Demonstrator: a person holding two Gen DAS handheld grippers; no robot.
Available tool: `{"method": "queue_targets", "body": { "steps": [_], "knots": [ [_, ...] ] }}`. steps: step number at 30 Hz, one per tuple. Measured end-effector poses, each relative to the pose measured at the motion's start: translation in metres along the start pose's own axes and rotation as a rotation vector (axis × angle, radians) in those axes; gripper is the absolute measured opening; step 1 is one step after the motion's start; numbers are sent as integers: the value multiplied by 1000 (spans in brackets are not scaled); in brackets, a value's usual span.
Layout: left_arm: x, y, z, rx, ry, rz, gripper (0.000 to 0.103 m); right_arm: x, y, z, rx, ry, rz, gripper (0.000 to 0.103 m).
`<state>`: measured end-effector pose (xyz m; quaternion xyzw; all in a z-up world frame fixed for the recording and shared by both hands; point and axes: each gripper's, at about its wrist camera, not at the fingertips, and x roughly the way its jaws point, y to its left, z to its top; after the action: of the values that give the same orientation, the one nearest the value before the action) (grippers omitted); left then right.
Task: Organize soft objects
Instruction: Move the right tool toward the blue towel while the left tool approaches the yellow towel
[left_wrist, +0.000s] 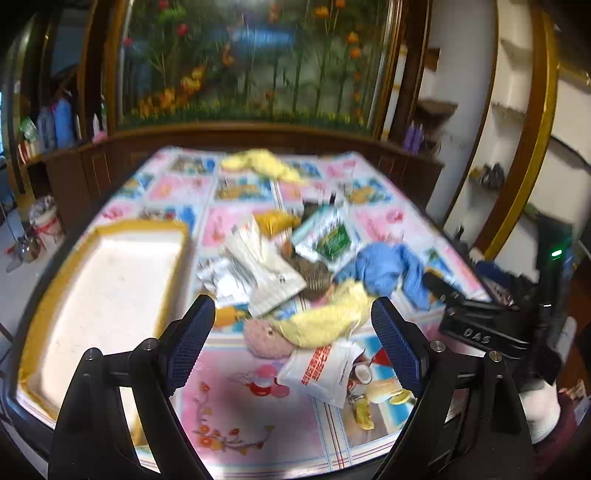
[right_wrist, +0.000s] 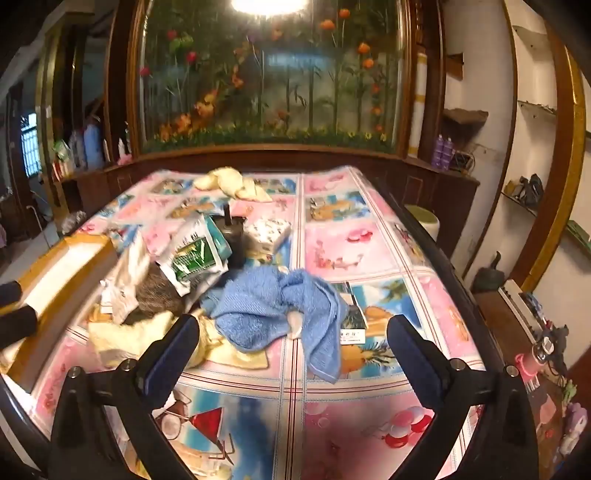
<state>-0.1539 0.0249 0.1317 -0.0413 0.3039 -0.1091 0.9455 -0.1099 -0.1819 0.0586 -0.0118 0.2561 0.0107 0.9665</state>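
Since both the left gripper and right gripper are held spread and empty, the crumpled blue towel on the table is judged light, limp, probably best pinched at a raised fold.

Beside the blue towel, a brown woven thing lies half buried under blurred packets; print on the green packet is unreadable
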Motion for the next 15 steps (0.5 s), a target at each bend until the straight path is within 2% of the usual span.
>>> {"method": "queue_targets", "body": {
  "steps": [2, 5, 9, 12, 15],
  "knots": [
    [-32, 8, 5, -3, -83, 9, 88, 2, -10, 16, 24, 47, 9, 101],
    [-80, 22, 12, -6, -177, -2, 88, -23, -30, 35, 50, -8, 29, 101],
    [-142, 35, 36, -5, -254, -29, 88, -91, -42, 71, 68, -175, 33, 101],
    [-186, 42, 65, 11, -318, -70, 88, -150, -51, 115, 86, -338, 47, 102],
    [-217, 39, 108, 66, -385, 11, 88, -188, -57, 173, 109, -418, 118, 102]
  ]
}}
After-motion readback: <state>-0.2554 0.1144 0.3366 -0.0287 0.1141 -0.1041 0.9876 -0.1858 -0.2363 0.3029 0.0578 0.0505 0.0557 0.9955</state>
